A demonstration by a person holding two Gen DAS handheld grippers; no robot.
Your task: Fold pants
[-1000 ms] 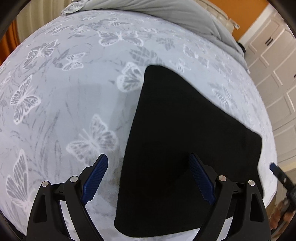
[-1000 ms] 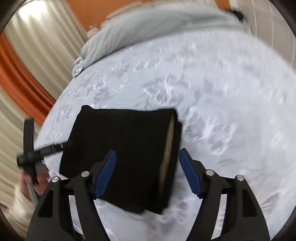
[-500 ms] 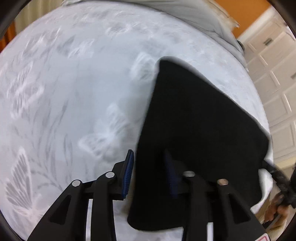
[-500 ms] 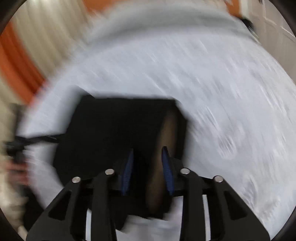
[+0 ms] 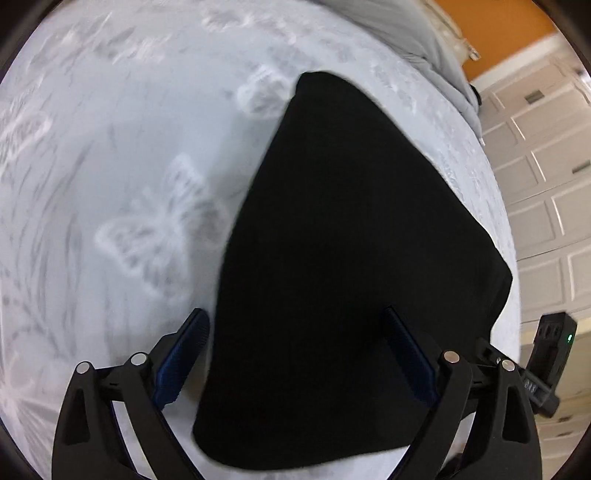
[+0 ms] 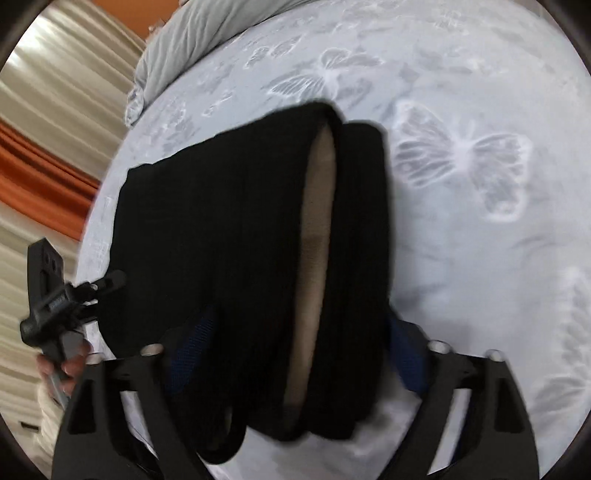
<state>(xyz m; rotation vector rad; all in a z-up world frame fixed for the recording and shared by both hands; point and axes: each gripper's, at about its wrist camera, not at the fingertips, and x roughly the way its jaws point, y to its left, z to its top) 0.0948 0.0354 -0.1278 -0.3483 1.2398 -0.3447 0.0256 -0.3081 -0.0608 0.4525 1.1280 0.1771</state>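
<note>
- Left gripper: jaws spread wide, holding nothing; the near end of the folded black pants lies between and ahead of its blue pads.
- Right gripper: jaws also wide apart, gripping nothing; the pants' thick folded edge, showing a tan lining, sits between its fingers.
- Beyond both, the pants rest flat on a butterfly-print bedsheet.
- Farther ahead, a grey pillow lies at the bed's far end.
- To the left gripper's right stand white panelled doors.
</note>
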